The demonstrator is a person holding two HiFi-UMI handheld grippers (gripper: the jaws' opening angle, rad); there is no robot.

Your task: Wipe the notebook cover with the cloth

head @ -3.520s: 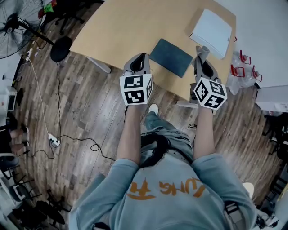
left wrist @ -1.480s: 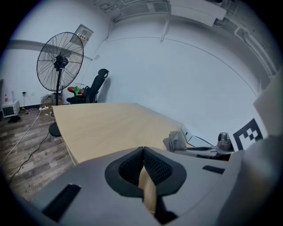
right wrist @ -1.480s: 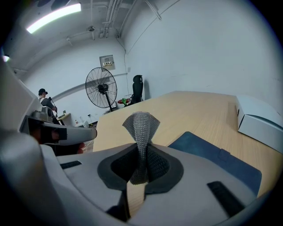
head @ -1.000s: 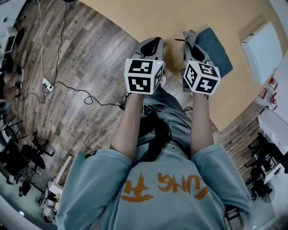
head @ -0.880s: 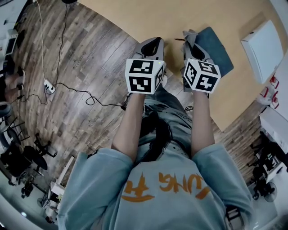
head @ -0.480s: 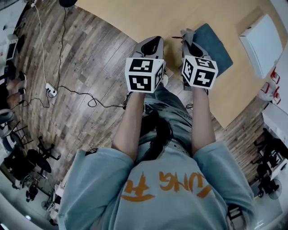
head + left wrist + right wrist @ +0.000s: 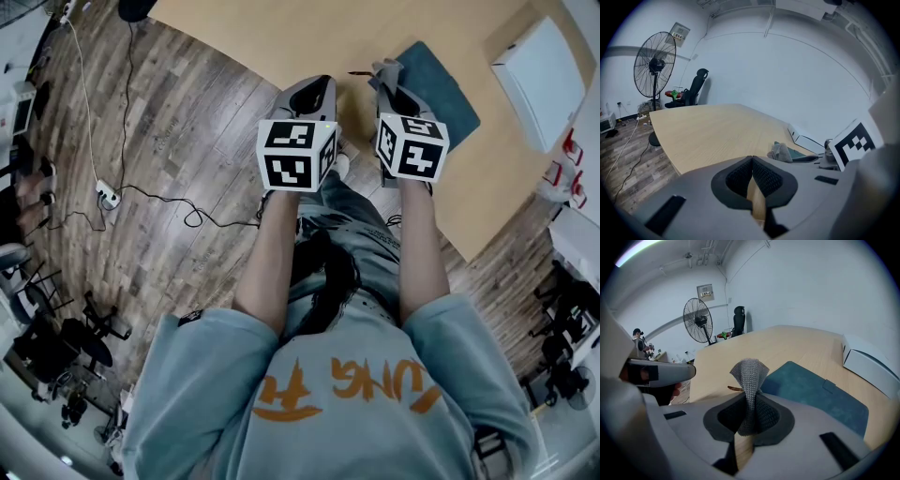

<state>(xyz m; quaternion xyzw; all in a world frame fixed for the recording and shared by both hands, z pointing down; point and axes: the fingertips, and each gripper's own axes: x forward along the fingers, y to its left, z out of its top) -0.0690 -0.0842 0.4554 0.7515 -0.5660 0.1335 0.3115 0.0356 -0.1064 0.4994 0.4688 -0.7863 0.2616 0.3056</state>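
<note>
Right gripper view: my right gripper (image 7: 749, 401) pinches the grey waffle-weave cloth (image 7: 750, 373) near the flat teal notebook (image 7: 813, 390) on the wooden table (image 7: 787, 343); left gripper (image 7: 752, 160) pressed together, empty. I should press the cloth flat, sweeping evenly.

The right gripper (image 7: 386, 77) covers the near-left part of the notebook (image 7: 442, 82) in the head view. The lower end of the cloth (image 7: 749, 373) is buried between the jaws. A thin brown thing (image 7: 734, 389) lies on the table (image 7: 787, 343) — too small to name. The white box (image 7: 869, 363) runs off the right gripper view's edge.
</note>
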